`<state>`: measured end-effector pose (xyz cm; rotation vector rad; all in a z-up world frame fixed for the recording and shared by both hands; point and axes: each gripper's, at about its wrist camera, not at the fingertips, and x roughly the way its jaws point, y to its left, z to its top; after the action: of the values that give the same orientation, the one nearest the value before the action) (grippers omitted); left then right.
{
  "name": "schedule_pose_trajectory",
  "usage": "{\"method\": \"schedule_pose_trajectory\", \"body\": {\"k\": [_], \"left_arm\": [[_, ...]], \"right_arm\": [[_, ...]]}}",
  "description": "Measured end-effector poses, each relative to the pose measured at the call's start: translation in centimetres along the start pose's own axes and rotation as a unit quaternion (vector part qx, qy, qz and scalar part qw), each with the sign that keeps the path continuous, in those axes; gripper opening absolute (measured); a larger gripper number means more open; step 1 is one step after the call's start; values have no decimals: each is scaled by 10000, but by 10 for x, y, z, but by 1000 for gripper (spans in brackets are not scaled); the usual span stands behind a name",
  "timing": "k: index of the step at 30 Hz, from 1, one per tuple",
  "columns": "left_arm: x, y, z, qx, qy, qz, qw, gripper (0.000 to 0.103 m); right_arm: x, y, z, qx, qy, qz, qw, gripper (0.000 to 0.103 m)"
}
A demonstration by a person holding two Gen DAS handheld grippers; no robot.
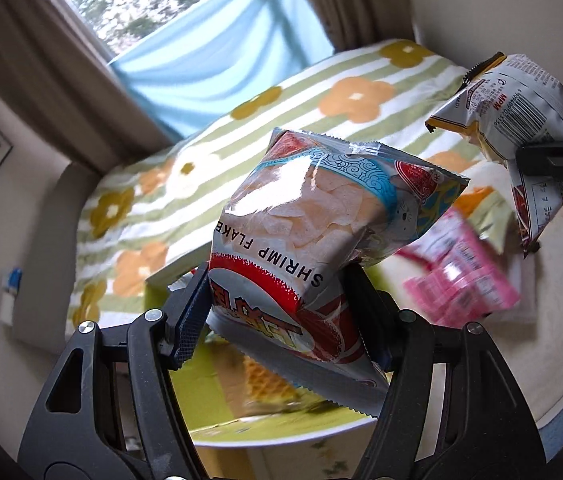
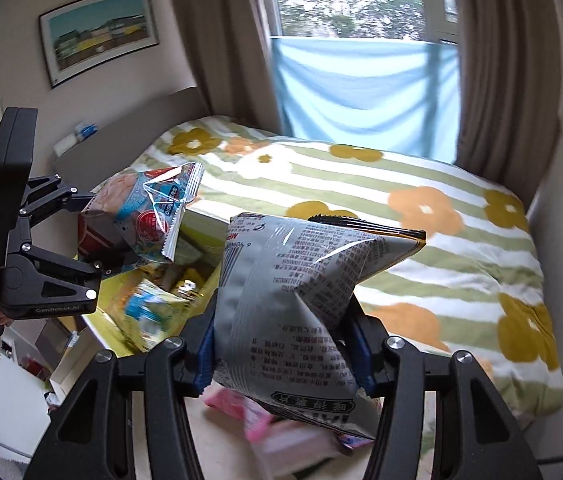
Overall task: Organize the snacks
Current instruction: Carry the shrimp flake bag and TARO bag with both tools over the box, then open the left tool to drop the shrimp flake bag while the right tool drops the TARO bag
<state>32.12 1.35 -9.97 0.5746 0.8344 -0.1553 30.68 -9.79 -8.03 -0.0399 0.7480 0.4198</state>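
Pinching between their pads: left claw [image 1: 281, 312] a shrimp flakes bag [image 1: 321, 216], right claw [image 2: 285, 352] a grey bag [image 2: 301, 292].

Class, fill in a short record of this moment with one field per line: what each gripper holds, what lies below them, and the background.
left gripper: shut on a red, white and blue shrimp flakes bag, lifted
right gripper: shut on a grey foil snack bag with black print, lifted
below: a yellow-green box holding snack packets; a pink packet, blurred
background: a bed with a green-striped flowered cover; a window with a blue cloth
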Motion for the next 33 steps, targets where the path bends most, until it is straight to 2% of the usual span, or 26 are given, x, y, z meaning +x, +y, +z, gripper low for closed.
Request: {"method": "schedule_pose_trajectory", "body": {"k": [7, 13, 15, 17, 19, 20, 25, 30, 33], "left_arm": [[28, 83, -45, -204, 263, -3, 9994, 63], [74, 131, -76, -225, 553, -348, 9976, 63], [89, 138, -84, -285, 646, -542, 9960, 64], [98, 141, -89, -377, 663, -763, 9942, 72], [105, 144, -96, -478, 687, -931, 9921, 98], [108, 145, -99, -529, 717, -971, 9913, 103], [111, 146, -119, -860, 830, -1196, 9856, 103], [105, 143, -132, -1135, 976, -1140, 9821, 103], [97, 139, -131, -1232, 933, -1162, 9811, 103]], "right_arm": [[58, 71, 21, 12, 167, 247, 9996, 51], [104, 113, 31, 166, 347, 187, 9991, 51], [114, 120, 32, 231, 421, 135, 9988, 51], [122, 124, 33, 278, 501, 77, 9983, 51], [127, 128, 32, 313, 581, -8, 9978, 51], [130, 129, 32, 338, 620, -43, 9975, 51], [130, 123, 25, 412, 797, -155, 9958, 51], [142, 118, 20, 484, 980, -103, 9940, 51], [151, 120, 17, 567, 1085, 16, 9925, 51]]}}
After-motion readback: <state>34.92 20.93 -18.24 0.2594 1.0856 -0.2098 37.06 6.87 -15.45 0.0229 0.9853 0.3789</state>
